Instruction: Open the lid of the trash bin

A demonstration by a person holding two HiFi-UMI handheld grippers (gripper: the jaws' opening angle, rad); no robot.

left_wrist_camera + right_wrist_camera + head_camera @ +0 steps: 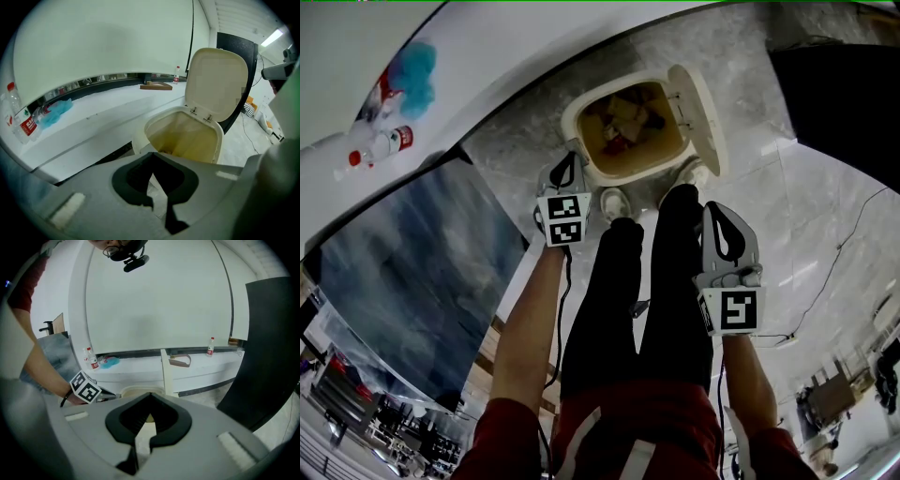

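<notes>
Bin (pixel 573 120): lid (pixel 705 105) stood upright, open. Left hand-held gripper (pixel 570 161) nearer, beside rim; right hand-held gripper (pixel 719 217) farther back. Both closed, empty.

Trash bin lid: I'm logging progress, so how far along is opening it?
Done: the lid stands upright off the trash bin, rubbish showing inside. In hand: nothing; left gripper and right gripper are shut, empty, short of the bin. Left: nothing visible.

A bottle (pixel 24 123) and blue cloth (pixel 54 112) sit on a white ledge (pixel 110 107).
</notes>
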